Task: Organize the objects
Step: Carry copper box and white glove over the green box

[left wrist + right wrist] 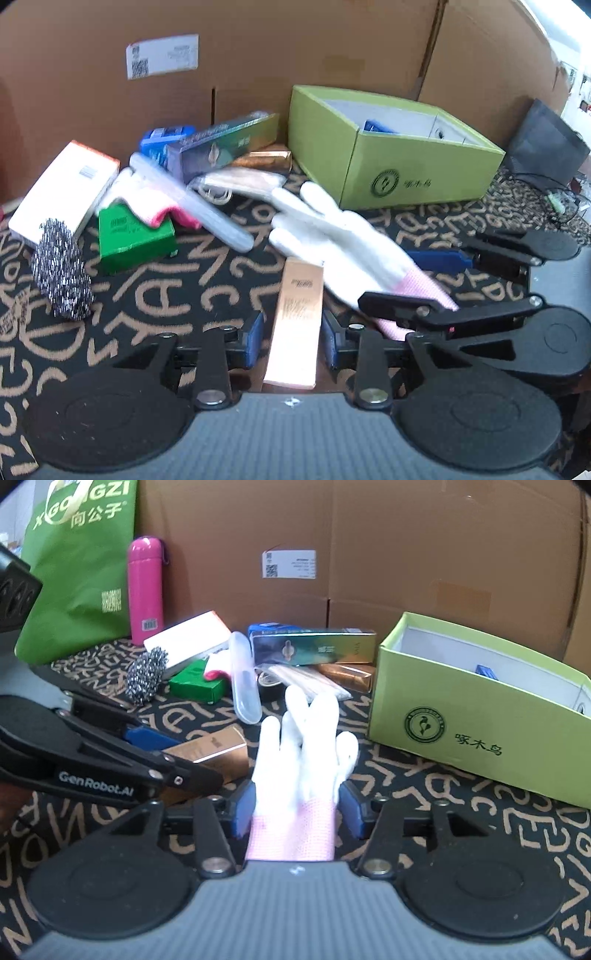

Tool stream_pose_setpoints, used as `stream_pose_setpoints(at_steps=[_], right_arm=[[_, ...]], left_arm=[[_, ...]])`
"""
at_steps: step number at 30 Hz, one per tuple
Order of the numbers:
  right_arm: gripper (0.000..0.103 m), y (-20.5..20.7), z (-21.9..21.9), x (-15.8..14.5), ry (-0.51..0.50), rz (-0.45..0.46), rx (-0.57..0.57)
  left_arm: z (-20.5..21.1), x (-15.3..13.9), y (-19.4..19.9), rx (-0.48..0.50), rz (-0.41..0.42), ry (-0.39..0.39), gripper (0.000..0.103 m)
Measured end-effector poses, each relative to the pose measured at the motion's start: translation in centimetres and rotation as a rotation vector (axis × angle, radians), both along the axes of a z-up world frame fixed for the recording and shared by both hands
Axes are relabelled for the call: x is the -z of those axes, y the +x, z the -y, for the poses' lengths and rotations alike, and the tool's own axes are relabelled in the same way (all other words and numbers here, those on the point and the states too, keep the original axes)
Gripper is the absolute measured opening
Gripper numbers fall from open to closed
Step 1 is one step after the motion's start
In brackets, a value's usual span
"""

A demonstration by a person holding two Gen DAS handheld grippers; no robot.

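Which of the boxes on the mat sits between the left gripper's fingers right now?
The slim rose-gold box, lying lengthwise between the left gripper fingers; the others sit farther back.

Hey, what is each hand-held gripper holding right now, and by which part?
Right hand-held gripper: white knit glove, straddled at its pink cuff. Left hand-held gripper: straddles a rose-gold box near one end; actual contact cannot be told.

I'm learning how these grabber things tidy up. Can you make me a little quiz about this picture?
1. True or false: the right gripper straddles the white glove.
2. What lies between the left gripper's fingers? A) steel scrubber B) rose-gold box C) pink bottle
3. Which color is the open box beside the glove?

Key: 1 true, at its pink cuff. 2 B, the rose-gold box. 3 green.
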State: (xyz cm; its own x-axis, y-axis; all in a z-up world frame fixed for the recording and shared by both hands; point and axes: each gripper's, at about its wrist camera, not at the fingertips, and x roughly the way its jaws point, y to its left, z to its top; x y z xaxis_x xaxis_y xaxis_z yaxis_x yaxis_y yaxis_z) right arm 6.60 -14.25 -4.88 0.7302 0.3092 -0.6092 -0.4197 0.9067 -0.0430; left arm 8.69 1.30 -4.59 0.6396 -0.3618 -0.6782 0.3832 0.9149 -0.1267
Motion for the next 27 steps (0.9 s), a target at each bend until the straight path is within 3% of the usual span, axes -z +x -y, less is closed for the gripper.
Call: stream_pose_setpoints(at_steps=[3,8,10,18,27], right_arm=[[0.047,0.3,-0.3,0.6,-0.026,-0.011,-0.009],[0.017,0.1,0.1,0.7,0.004,-0.006,-0.018],[0.014,0.1,0.6,0.5,0.030,-0.011,-0.016],[0.011,-1.2,2.6,-1.4,0.118,0.021,0.005],[0.011,-1.7,7.5,-6.8,0.128,0.210,0.140]], left_arm=[[-0.1,-0.1,-0.2,-0.005,0.001,-0.005,0.032],[0.2,-0.1,0.0,-0.025,0.009,-0.005,0.032],[0.3,-0.1,0.0,-0.026,0.006,-0.006,0.026],[0.7,-1.5,-0.5,0.009,-0.014,-0.078,0.025],[4.2,-7.3,1.1,0.112,0.096,-0.162,0.025]])
